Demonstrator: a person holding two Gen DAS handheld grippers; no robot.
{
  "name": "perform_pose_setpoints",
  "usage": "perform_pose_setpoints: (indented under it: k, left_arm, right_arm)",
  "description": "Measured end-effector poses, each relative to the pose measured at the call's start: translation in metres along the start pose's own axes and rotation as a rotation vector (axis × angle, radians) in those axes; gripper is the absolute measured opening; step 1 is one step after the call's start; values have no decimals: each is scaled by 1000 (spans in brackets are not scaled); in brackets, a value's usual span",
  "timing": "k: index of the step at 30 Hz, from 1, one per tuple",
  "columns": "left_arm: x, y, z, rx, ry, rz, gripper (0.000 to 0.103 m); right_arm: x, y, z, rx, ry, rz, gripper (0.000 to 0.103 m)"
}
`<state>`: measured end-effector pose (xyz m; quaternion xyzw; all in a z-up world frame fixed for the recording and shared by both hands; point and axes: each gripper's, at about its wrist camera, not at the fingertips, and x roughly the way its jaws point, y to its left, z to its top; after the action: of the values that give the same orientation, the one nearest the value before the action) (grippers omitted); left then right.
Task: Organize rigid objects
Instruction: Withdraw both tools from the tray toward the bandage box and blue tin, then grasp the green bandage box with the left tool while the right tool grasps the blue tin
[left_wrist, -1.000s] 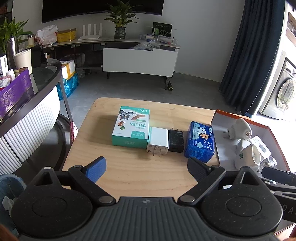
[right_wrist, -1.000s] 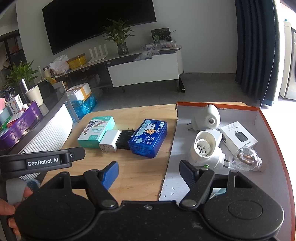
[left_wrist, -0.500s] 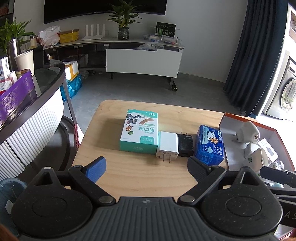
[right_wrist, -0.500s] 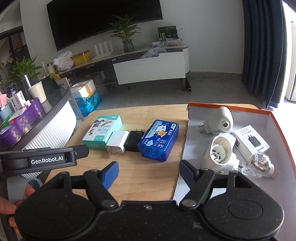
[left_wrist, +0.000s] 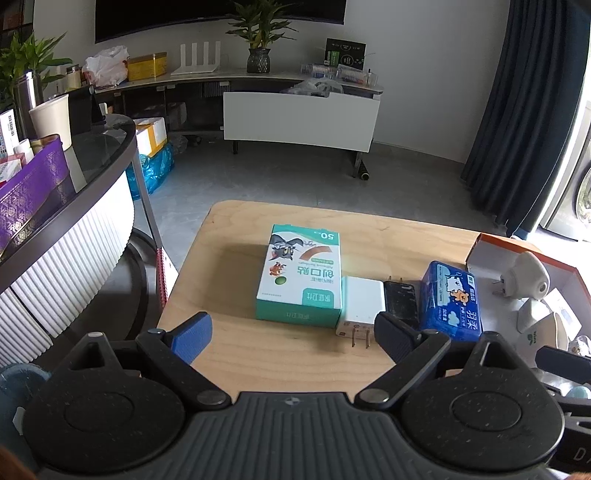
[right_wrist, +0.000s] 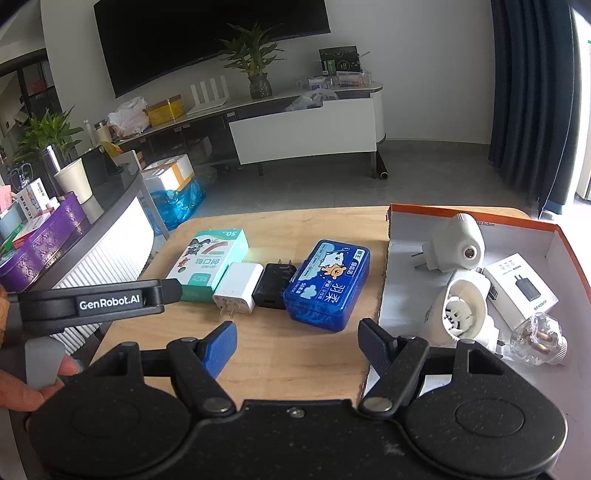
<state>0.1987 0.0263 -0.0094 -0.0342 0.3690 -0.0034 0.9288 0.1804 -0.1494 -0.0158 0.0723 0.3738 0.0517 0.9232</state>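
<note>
I am counting four things lying in one row on the desk (right_wrist: 295, 369): one green box (left_wrist: 301, 277), one white charger (left_wrist: 361, 306), one black charger (left_wrist: 400, 301), one blue case (left_wrist: 452, 301), each touching or just beside the next. My left gripper (left_wrist: 291, 330) is hanging spread and empty; the row is sitting at its twelve to two o'clock. My right gripper (right_wrist: 297, 341) is also spreading wide, pinching nothing. Only its view is showing the tray (right_wrist: 406, 273) whole at three o'clock: two white plugs, one white carton (right_wrist: 521, 288), one clear plug (right_wrist: 537, 338).
</note>
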Motion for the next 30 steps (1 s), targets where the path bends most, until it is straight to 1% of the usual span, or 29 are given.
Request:
perform_pose_setpoints:
  k: [10,19,21,23,24,26,28,30]
  left_arm:
    - [33,2,12,-13,37,12,97]
    - [69,-4,25,31,65,23,97]
    - [77,-1,27,21,72,27,97]
    - [81,3,29,0,66,17,101]
    - [84,4,31,-6,65,15,100]
    - [89,5,34,-10,74,19,99]
    - [93,4,33,11,76,28,98]
    - [97,4,29,30,85,36,92]
  right_arm:
    - [14,-3,9,11,0,4,86]
    - [25,-8,11,21,8,4,86]
    - [27,-10,11,25,9,0,86]
    - [29,-13,12,30,10,-3,86]
    - [30,-14,12,32,11,-5,86]
    - [33,-16,13,35,14,-7,86]
    - [35,-16,14,40,18,-7,86]
    - [39,-17,15,47,21,-6,86]
